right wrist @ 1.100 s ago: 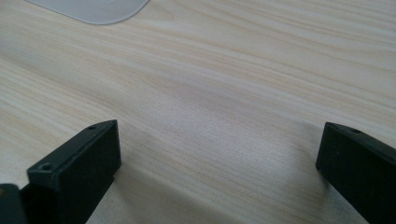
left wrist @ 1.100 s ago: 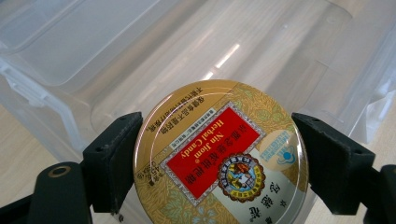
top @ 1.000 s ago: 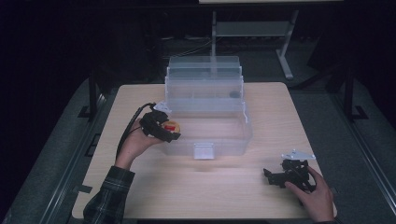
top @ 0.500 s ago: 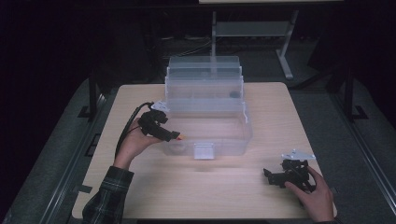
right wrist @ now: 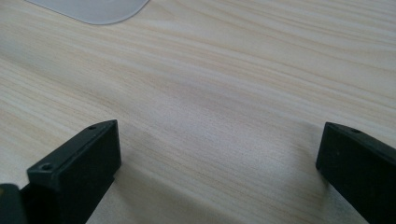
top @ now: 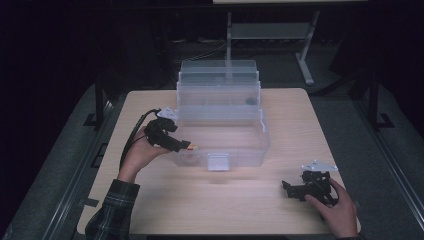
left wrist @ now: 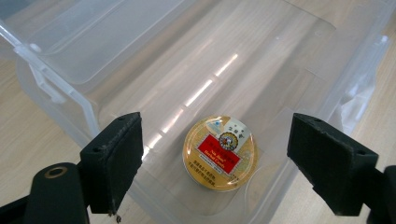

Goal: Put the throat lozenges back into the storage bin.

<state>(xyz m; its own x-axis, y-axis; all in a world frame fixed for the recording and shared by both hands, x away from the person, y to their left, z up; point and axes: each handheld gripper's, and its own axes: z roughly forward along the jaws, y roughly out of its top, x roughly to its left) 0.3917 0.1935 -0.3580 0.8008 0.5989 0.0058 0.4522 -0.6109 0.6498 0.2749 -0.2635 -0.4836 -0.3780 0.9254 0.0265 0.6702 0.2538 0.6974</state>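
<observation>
A round gold tin (left wrist: pixel 219 153) with a red label lies flat on the floor of a clear plastic box (top: pixel 263 131), near its left wall. My left gripper (top: pixel 182 145) reaches over that wall and hangs open just above the tin, its black pads (left wrist: pixel 114 158) wide apart on either side of it. In the high view the tin (top: pixel 192 147) shows as a small orange spot at the gripper's tip. My right gripper (top: pixel 292 189) rests open on the wooden table (top: pixel 240 210) at the front right, with nothing between its pads (right wrist: pixel 77 168).
The box's clear lid (top: pixel 220 80) stands open behind it, towards the table's far edge. A latch tab (top: pixel 218 162) sticks out from the box's front wall. A rounded piece of clear plastic (right wrist: pixel 93 8) lies ahead of the right gripper. Dark floor and a metal stand surround the table.
The left gripper carried the tin rightwards from beside the box, over its left wall, and let it go inside. The right gripper stayed put.
</observation>
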